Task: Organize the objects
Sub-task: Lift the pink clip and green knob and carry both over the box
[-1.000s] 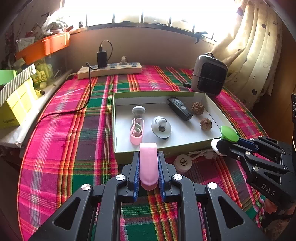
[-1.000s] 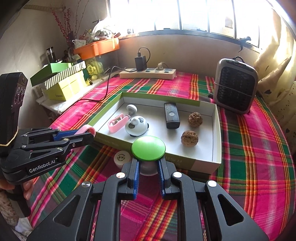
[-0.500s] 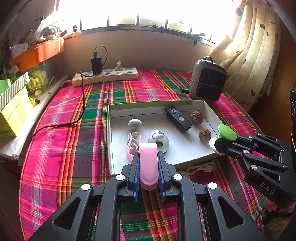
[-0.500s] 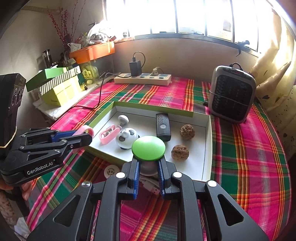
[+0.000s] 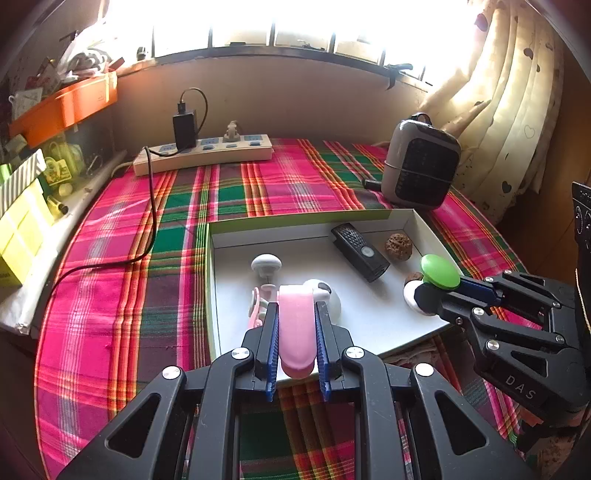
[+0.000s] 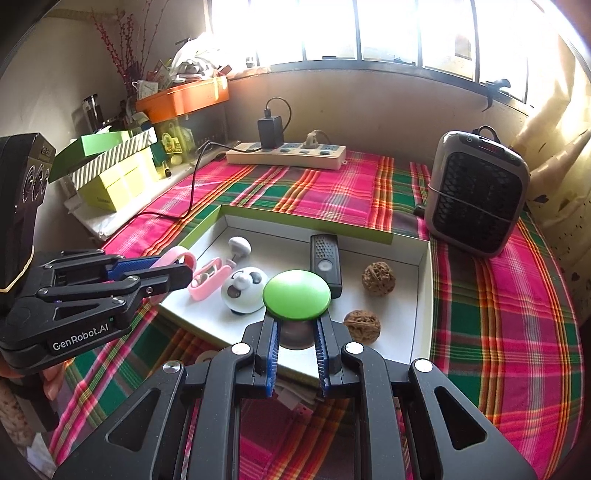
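Over the white box (image 5: pixel 369 332) on a plaid table: at nine o'clock, the left gripper (image 5: pixel 295 350) clamps a pink loop (image 5: pixel 295 325); at three o'clock, the right gripper (image 6: pixel 295 332) clamps a green-capped piece (image 6: pixel 297 293), possibly a toy. Best lowered into bare floor, clear of the walnuts (image 6: pixel 378 278).

Each camera sits just behind its own fingers (image 5: pixel 271 332) and looks forward and steeply down along them, close over the shallow white box (image 5: pixel 369 314) on the plaid-covered counter (image 5: pixel 110 277). Both views face the window (image 6: pixel 388 29) beyond the fingertips and share the box (image 6: pixel 423 302), power strip (image 5: pixel 203 155) and heater (image 6: pixel 476 192); each also shows the other tool at its side.
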`<state>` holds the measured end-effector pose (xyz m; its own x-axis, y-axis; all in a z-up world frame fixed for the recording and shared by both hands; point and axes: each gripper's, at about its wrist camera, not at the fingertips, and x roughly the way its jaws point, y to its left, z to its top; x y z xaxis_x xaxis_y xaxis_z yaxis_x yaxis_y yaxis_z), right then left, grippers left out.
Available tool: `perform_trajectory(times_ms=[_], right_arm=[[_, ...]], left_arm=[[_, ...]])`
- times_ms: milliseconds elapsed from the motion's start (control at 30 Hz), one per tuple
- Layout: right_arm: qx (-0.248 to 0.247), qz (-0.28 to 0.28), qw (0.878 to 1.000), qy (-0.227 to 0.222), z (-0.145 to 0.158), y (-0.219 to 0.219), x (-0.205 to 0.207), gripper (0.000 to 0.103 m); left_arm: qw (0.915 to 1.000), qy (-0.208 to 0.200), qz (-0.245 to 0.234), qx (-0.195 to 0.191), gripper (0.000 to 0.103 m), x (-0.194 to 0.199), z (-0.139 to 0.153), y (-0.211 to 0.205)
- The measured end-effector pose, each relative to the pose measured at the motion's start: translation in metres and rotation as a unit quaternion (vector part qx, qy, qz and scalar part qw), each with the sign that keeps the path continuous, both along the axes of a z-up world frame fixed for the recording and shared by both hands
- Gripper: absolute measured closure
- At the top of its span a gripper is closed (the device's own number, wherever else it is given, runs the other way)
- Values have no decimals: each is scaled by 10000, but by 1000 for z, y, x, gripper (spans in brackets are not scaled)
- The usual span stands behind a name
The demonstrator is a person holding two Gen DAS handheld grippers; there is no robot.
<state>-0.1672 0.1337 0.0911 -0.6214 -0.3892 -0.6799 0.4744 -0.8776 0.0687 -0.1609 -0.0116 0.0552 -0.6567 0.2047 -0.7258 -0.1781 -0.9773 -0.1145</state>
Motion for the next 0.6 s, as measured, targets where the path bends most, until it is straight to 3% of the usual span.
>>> perform_trajectory(times_ms=[600], right_arm=[[-4, 269, 9988, -398, -25, -4, -27, 85]], left_arm=[[9993, -272, -262, 67, 87, -55, -10, 18]])
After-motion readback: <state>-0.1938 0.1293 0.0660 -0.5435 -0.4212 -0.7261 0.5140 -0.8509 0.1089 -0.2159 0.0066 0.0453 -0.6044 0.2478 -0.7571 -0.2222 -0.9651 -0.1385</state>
